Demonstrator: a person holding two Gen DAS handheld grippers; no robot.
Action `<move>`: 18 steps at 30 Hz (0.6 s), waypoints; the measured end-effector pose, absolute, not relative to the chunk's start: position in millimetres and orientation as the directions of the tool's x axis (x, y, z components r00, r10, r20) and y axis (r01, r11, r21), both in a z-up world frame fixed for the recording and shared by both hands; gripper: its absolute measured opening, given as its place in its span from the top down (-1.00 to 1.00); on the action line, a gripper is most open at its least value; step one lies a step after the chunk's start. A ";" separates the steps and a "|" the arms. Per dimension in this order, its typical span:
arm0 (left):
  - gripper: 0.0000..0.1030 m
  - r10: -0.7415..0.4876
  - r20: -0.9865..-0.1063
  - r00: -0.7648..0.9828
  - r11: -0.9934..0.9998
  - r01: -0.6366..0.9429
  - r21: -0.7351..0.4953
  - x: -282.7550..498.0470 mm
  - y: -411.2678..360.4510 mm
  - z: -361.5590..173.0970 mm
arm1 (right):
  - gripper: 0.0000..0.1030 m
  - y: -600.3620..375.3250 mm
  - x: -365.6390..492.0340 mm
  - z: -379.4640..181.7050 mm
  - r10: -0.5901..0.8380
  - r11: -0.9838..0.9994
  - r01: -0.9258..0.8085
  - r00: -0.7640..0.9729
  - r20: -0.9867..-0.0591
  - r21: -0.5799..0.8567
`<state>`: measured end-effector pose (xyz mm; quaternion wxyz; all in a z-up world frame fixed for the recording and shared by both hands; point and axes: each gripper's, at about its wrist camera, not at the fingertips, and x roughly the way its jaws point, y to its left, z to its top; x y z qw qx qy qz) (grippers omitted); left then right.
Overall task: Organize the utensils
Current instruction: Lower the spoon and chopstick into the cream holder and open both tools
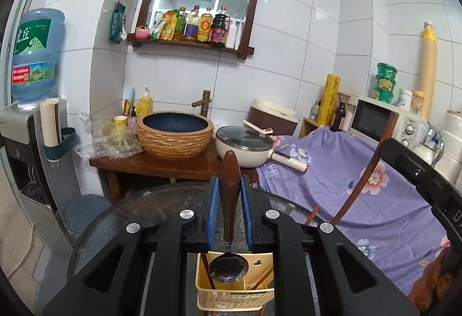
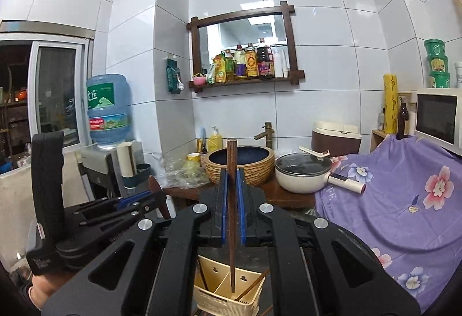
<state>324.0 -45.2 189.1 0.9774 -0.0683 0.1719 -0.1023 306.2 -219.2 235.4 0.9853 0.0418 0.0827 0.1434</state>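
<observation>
My left gripper [image 1: 230, 186] is shut on a spoon's dark wooden handle [image 1: 229, 194]. The spoon hangs upright with its metal bowl [image 1: 229, 268] just over the cream utensil holder [image 1: 231, 295] below. My right gripper [image 2: 231, 180] is shut on a dark wooden chopstick [image 2: 231, 215] held upright, its lower tip inside the same holder [image 2: 228, 298]. The holder has a divider and holds a few more chopsticks [image 2: 254, 284]. The left gripper's body shows at the left of the right wrist view [image 2: 86, 215].
The holder stands on a round glass table [image 1: 121, 217]. Behind are a wooden counter with a basin [image 1: 175, 134], a lidded pan [image 1: 245, 145], a purple flowered cloth [image 1: 361, 191], a microwave [image 1: 384, 122] and a water dispenser [image 1: 29, 125].
</observation>
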 end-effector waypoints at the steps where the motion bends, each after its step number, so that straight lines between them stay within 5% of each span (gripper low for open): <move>1: 0.71 -0.216 -0.328 0.919 0.972 0.170 -0.165 327.9 -46.3 183.1 | 0.87 -218.3 309.7 231.2 0.284 0.957 -0.270 0.946 -0.158 0.104; 18: 0.71 -0.201 -0.469 0.860 0.980 0.177 -0.095 345.3 -58.6 95.7 | 0.87 -225.8 346.4 137.6 0.272 0.957 -0.223 0.912 -0.307 0.184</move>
